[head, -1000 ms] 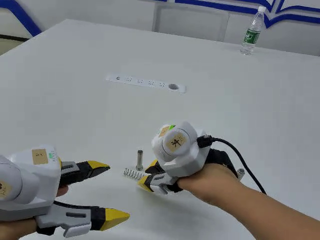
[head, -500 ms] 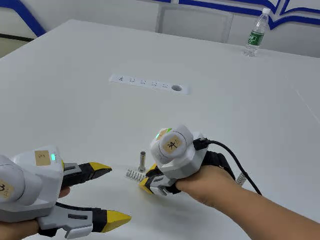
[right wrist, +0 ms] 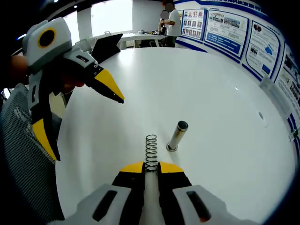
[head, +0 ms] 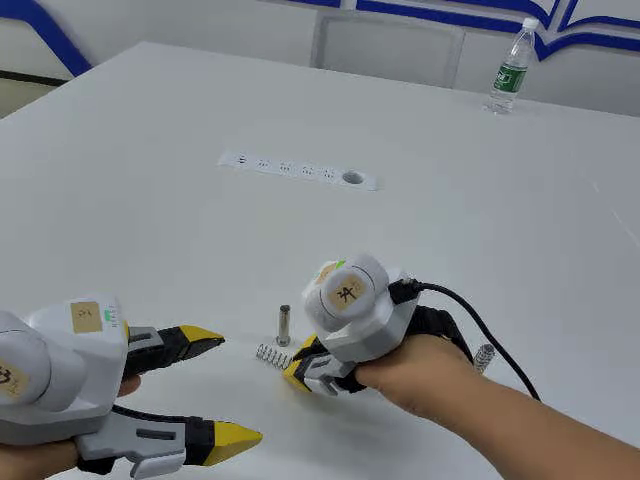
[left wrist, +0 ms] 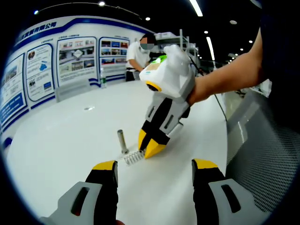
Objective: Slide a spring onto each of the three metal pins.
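Note:
A short metal pin (head: 284, 325) stands upright on the white table (head: 150, 200). Just in front of it a small spring (head: 270, 355) lies level, one end held in my right gripper (head: 298, 368), which is shut on it. In the right gripper view the spring (right wrist: 151, 150) sticks out from the closed yellow tips (right wrist: 151, 166), its free end just left of the pin (right wrist: 177, 136). My left gripper (head: 222, 386) is open at the lower left, clear of both. In its own view the left gripper (left wrist: 154, 171) is empty and faces the spring (left wrist: 133, 157) and pin (left wrist: 122, 140).
A white power strip (head: 298, 168) lies further back on the table, and a water bottle (head: 512, 66) stands at the far right. A black cable (head: 480, 320) trails from the right gripper. A small springy metal piece (head: 484, 357) sits right of the hand.
The head camera has shifted a little. The grippers, the spring and the pin keep their places relative to each other.

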### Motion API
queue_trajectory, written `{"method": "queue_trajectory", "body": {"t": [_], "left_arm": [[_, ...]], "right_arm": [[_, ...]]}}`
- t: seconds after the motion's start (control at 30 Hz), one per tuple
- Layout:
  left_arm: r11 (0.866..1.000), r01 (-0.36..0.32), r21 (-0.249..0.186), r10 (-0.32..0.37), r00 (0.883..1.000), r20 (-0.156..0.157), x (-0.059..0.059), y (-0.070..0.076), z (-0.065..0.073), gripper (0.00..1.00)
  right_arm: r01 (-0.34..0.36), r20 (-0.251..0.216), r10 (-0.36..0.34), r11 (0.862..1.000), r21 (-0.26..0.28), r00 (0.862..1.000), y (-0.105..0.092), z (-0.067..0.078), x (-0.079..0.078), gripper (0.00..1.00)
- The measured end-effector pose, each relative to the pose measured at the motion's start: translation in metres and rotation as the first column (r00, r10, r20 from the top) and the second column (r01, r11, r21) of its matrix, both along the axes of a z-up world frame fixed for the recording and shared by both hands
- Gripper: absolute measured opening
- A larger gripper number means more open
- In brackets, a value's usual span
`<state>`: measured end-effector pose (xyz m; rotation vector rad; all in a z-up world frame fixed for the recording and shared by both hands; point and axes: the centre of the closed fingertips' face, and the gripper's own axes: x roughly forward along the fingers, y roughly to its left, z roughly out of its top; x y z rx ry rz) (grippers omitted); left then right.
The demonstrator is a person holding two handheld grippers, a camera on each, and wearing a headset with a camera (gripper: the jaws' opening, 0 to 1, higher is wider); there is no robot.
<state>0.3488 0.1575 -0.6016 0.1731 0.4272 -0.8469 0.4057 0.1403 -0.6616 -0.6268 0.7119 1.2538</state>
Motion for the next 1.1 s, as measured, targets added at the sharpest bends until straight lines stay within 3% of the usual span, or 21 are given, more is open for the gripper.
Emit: {"method": "queue_trajectory", "body": {"t": [0.33,0.63,1.1], "left_arm": [[1.0,0.015,0.006,-0.015,1.0,0.001,-0.002,-0.005,-0.002,0.63],[0.998,0.061,0.005,-0.061,0.998,0.003,-0.005,-0.017,-0.004,0.59],[0.986,0.167,0.008,-0.167,0.985,0.035,-0.013,-0.035,-0.001,0.35]], "right_arm": [[-0.091,0.003,0.091,0.996,-0.014,0.996,-0.015,0.018,-0.023,0.12],[-0.199,-0.006,0.199,0.98,-0.015,0.98,-0.034,0.039,-0.05,0.12],[-0.33,-0.014,0.33,0.944,-0.016,0.944,-0.041,0.051,-0.072,0.12]]}}
